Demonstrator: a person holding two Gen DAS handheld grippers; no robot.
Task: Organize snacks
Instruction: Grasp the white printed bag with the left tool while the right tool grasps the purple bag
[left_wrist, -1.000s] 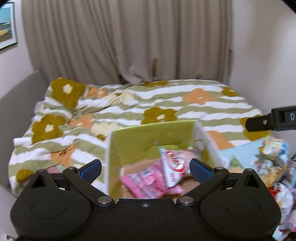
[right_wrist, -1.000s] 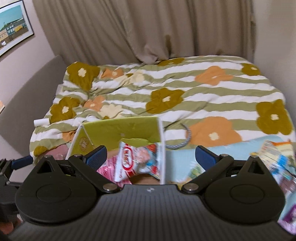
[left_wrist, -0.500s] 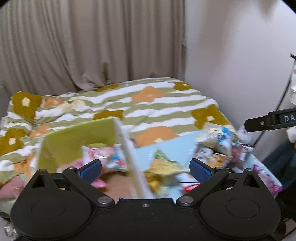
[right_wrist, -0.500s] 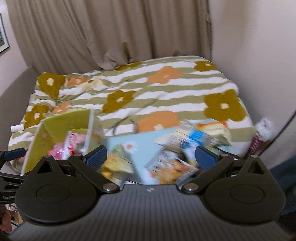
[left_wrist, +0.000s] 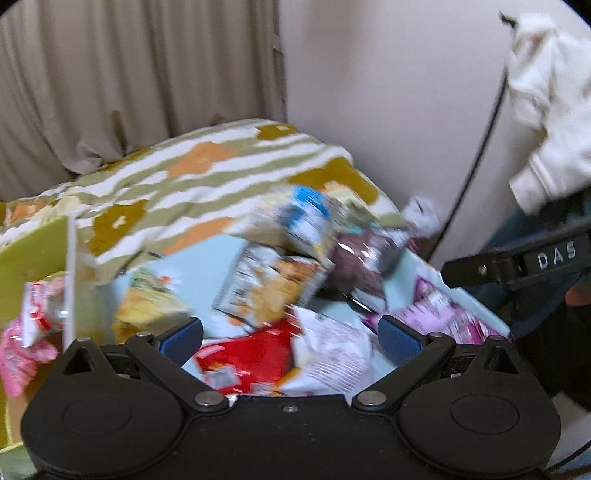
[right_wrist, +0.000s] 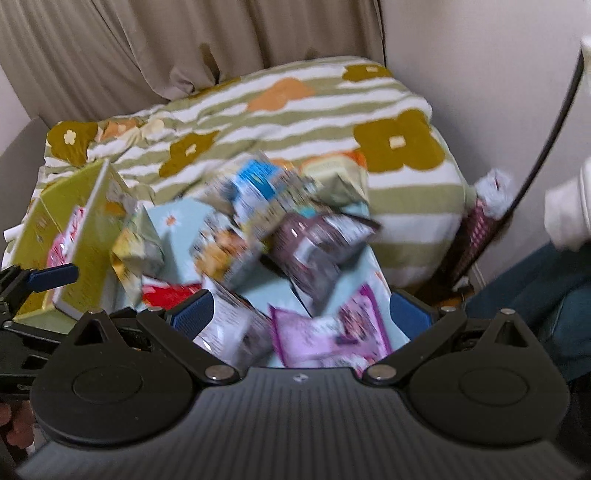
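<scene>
Left gripper (left_wrist: 290, 341) hangs with its blue pads spread wide and nothing between them, right over the loose snacks. Directly under the gap lies a red packet (left_wrist: 255, 356), touching a white packet (left_wrist: 334, 354) on its right. Just beyond those, a pale bag printed with golden snacks (left_wrist: 273, 288) tilts against a blue-and-white bag (left_wrist: 306, 218), and a dark brown packet (left_wrist: 360, 262) sits beside both.

Right gripper (right_wrist: 301, 319) is equally wide apart and empty, poised above a purple packet (right_wrist: 328, 334) (the whole heap is motion-blurred, so labels cannot be read). In this view the dark brown packet (right_wrist: 314, 251) lies just past the purple one, with the blue-and-white bag (right_wrist: 258, 181) behind it and a yellow bag (right_wrist: 135, 247) off to the left.

All of these rest on a light blue sheet (left_wrist: 199, 266) spread over the bed, whose green-striped flowered duvet (right_wrist: 303, 122) runs back to beige curtains (left_wrist: 129, 81).

At the left edge of the pile stands the green box (right_wrist: 83, 229), open at the top, with pink and red-white packets (left_wrist: 29, 325) already inside. The left gripper's blue fingertip (right_wrist: 53, 277) shows next to that box in the right camera. A white garment (left_wrist: 546, 92) hangs at the far right by the wall.
</scene>
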